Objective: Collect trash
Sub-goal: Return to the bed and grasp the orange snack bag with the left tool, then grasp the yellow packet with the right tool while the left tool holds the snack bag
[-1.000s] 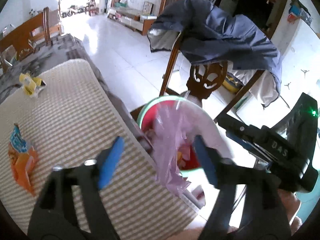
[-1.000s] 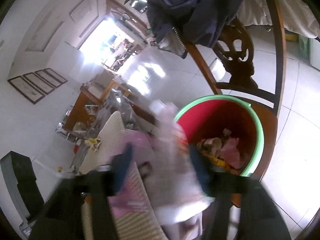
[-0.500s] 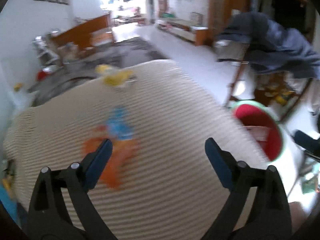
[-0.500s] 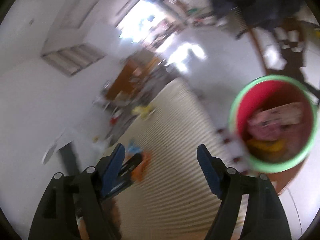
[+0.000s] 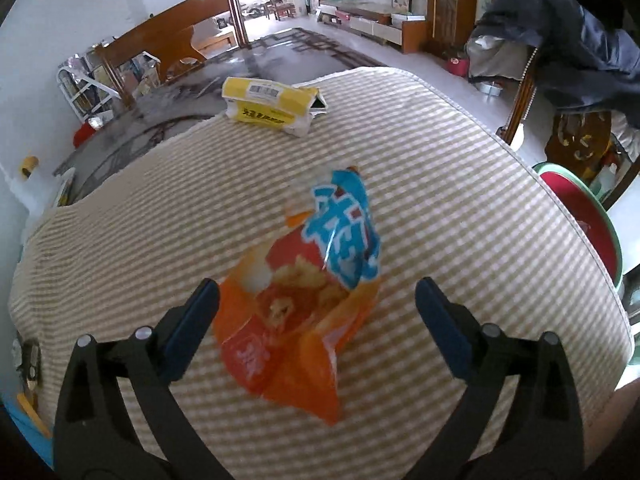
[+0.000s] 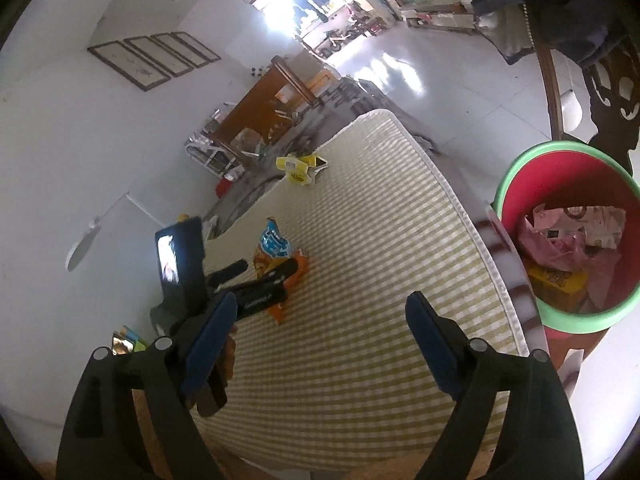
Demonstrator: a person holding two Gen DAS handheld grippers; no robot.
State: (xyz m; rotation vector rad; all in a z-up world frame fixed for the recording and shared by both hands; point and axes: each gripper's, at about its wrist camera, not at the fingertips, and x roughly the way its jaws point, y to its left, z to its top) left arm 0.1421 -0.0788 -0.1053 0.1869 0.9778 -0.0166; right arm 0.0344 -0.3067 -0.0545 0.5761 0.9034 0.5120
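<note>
An orange and blue snack bag (image 5: 308,288) lies crumpled on the checked tablecloth (image 5: 460,168). My left gripper (image 5: 316,286) hovers over it with jaws opening; the bag sits between the fingers, untouched by the pads. A yellow packet (image 5: 272,106) rests at the far edge of the cloth. In the right wrist view my right gripper (image 6: 322,298) is above the cloth, jaws opening, nothing between them. That view also shows the snack bag (image 6: 276,244), the left gripper (image 6: 269,265) and the yellow packet (image 6: 298,168). The red bin with a green rim (image 6: 580,316) holds pink and white wrappers.
The bin (image 5: 588,216) stands just past the table's right edge, in front of a wooden chair draped with a dark jacket (image 5: 568,52). A dark patterned tabletop and wooden furniture lie beyond the cloth. White tiled floor spreads behind.
My left gripper swung from the bin to over the snack bag and widened. My right gripper let go of a pale wrapper, which now lies in the bin, then drew back and widened.
</note>
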